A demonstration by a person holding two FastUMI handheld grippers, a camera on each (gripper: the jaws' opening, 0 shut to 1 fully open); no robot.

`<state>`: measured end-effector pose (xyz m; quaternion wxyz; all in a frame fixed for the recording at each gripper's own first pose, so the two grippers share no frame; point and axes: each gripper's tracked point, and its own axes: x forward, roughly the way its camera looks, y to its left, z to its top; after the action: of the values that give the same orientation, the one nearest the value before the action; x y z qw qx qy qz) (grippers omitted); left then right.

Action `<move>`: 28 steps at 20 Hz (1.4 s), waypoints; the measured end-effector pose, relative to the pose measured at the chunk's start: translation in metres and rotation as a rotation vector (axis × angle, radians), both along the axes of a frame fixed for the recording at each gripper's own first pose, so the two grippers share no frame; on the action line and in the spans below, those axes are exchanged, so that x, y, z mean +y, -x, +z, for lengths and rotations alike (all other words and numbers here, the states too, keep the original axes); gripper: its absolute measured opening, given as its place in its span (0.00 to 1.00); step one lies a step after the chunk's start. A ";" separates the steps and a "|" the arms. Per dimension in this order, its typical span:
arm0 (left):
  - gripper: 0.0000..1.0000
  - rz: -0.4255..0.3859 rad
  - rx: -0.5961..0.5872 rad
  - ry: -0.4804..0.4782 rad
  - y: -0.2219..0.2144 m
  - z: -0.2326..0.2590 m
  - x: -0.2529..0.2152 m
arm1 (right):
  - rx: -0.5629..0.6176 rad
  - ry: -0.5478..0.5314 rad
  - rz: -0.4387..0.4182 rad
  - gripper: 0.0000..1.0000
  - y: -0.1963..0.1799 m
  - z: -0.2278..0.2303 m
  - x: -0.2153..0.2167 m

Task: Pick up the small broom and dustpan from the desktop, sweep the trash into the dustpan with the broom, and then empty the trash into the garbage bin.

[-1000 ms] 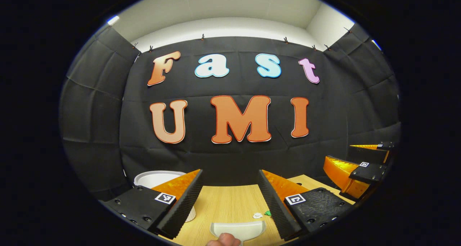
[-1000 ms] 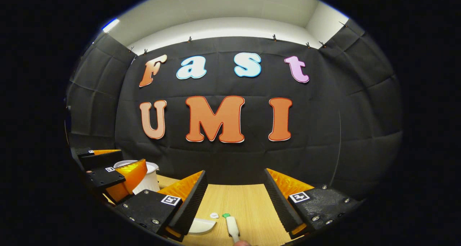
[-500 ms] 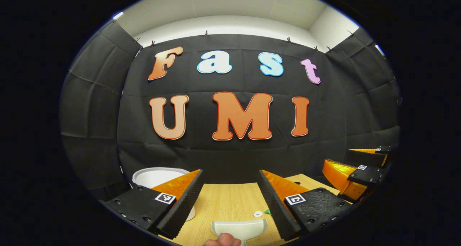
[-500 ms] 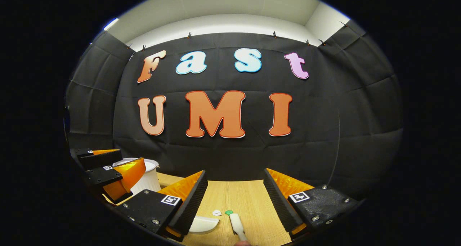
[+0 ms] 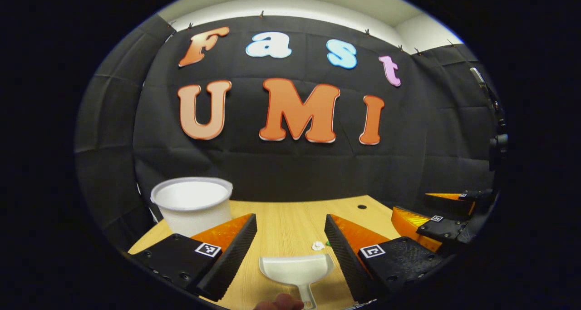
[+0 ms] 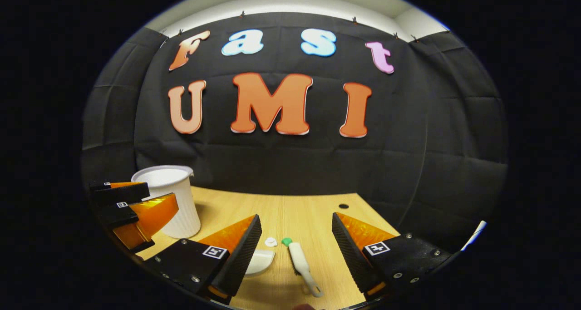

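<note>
Two claws hover over the wooden surface (image 5: 281, 219), each with its fingers spread wide and nothing between them; in the left gripper view the left claw (image 5: 290, 237) frames the white dustpan (image 5: 296, 270), which lies flat on the surface with its handle pointing back toward the camera; a fingertip (image 5: 279, 303) shows at the bottom edge just beside that handle; a small white scrap (image 5: 318, 245) and a bit of green (image 5: 327, 243) lie just beyond the dustpan's far right corner, near the right finger; the white bin (image 5: 193, 204) stands upright at the back left of the surface, behind the left finger; the right claw (image 5: 435, 214) shows at the far right edge, also parted; in the right gripper view the right claw (image 6: 297, 239) frames the small broom (image 6: 302, 267), lying flat with its white handle toward the camera and its green tip (image 6: 286, 242) away; the white scrap (image 6: 271, 242) sits just left of that tip; part of the dustpan (image 6: 261, 261) peeks out beside the left finger; the bin (image 6: 172, 199) stands at the left, with the left claw (image 6: 127, 210) in front of it.
</note>
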<state>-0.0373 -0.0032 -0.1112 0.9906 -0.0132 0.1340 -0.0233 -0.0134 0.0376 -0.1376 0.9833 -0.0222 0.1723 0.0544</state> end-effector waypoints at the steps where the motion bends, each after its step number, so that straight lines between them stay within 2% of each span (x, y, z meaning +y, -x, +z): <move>1: 0.95 0.004 0.038 0.008 -0.004 -0.012 -0.002 | 0.048 -0.008 0.013 0.94 0.000 -0.018 0.000; 3: 0.95 0.035 0.116 0.008 -0.012 -0.038 -0.001 | 0.138 -0.009 0.031 0.94 -0.007 -0.049 -0.003; 7: 0.95 0.128 0.356 0.038 -0.025 -0.100 0.001 | 0.355 0.008 0.062 0.94 -0.019 -0.118 -0.015; 10: 0.96 0.180 0.602 0.076 -0.016 -0.150 -0.008 | 0.497 -0.006 0.068 0.95 -0.016 -0.163 -0.027; 13: 0.98 0.177 0.826 0.086 0.001 -0.186 -0.017 | 0.609 0.034 0.075 0.94 -0.016 -0.200 -0.038; 15: 0.98 0.140 0.948 0.089 0.023 -0.187 -0.020 | 0.679 0.064 0.097 0.94 -0.011 -0.219 -0.037; 18: 0.98 0.100 1.070 0.085 0.027 -0.189 -0.020 | 0.774 0.089 0.097 0.94 -0.010 -0.244 -0.032; 22: 0.98 0.077 1.235 0.138 0.023 -0.192 -0.022 | 0.882 0.123 0.065 0.95 -0.009 -0.272 -0.028; 26: 0.98 0.060 1.292 0.123 0.019 -0.198 -0.019 | 0.942 0.135 0.042 0.95 -0.014 -0.284 -0.022; 28: 0.95 0.046 1.317 0.113 0.021 -0.198 -0.019 | 0.964 0.159 0.036 0.89 -0.015 -0.288 -0.023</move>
<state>-0.0580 -0.0219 -0.3092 0.6995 -0.0794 0.7101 0.0040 0.0017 0.0148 -0.4259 0.7857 -0.0727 0.6112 0.0619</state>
